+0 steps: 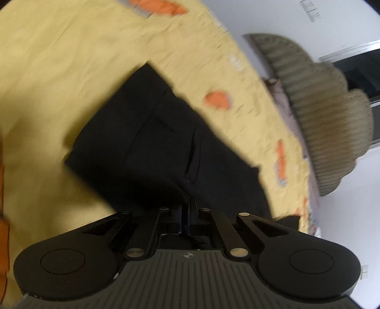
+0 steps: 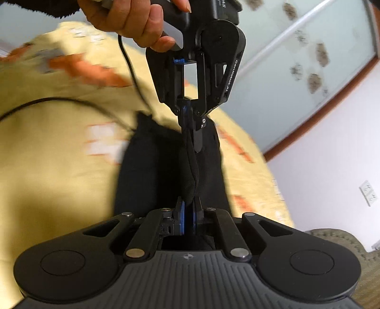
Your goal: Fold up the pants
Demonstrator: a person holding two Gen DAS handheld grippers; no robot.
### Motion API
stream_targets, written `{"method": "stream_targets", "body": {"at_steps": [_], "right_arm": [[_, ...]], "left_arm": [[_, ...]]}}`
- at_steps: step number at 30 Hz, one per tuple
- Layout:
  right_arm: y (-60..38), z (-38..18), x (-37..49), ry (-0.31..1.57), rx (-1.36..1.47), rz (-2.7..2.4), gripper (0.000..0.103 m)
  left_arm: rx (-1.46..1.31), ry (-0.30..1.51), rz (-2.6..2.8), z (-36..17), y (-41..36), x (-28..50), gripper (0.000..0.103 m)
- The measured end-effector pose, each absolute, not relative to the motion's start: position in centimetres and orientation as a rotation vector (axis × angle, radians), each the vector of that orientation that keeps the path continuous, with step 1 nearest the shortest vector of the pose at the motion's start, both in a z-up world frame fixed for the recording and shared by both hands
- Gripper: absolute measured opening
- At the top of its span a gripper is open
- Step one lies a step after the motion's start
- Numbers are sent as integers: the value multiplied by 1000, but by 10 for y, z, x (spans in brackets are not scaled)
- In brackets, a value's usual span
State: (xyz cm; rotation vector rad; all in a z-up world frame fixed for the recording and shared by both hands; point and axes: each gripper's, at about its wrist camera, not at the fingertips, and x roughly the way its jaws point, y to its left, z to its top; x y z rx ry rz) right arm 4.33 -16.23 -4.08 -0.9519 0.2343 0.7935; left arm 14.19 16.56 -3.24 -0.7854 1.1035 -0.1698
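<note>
Both claws, left claw (image 2: 190, 118) and right claw (image 2: 188, 214), are clamped on black fabric pants (image 2: 152, 171) over a yellow patterned bed (image 2: 59, 171).

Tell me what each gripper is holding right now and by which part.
Both grip the black pants: the right gripper and the left gripper each pinch the same raised fabric edge, at its opposite ends.

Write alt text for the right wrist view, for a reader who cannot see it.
Two black grippers, the right gripper near the camera and the left gripper opposite it, each pinch the same raised edge of black pants lying on a yellow bedspread with orange patches. A bare hand grips the left gripper's handle.
</note>
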Motion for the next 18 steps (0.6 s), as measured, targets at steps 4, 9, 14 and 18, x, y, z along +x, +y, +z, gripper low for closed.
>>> {"method": "stream_targets", "body": {"at_steps": [4,9,14,18], "right_arm": [[-162,-48,33,270,-941,795,5],[-153,-54,37,325,-837,781,7],[-180,-39,9,295,-841,669,13],[-247,-33,9,460,-694,490,17]], "left_arm": [[-827,1117,-121,-56,172,129,5],[-717,1070,-79,-45,162,125,20],[-531,977,-51,-11,143,116,34],[-430,897,-76,19,120,99,60]]}}
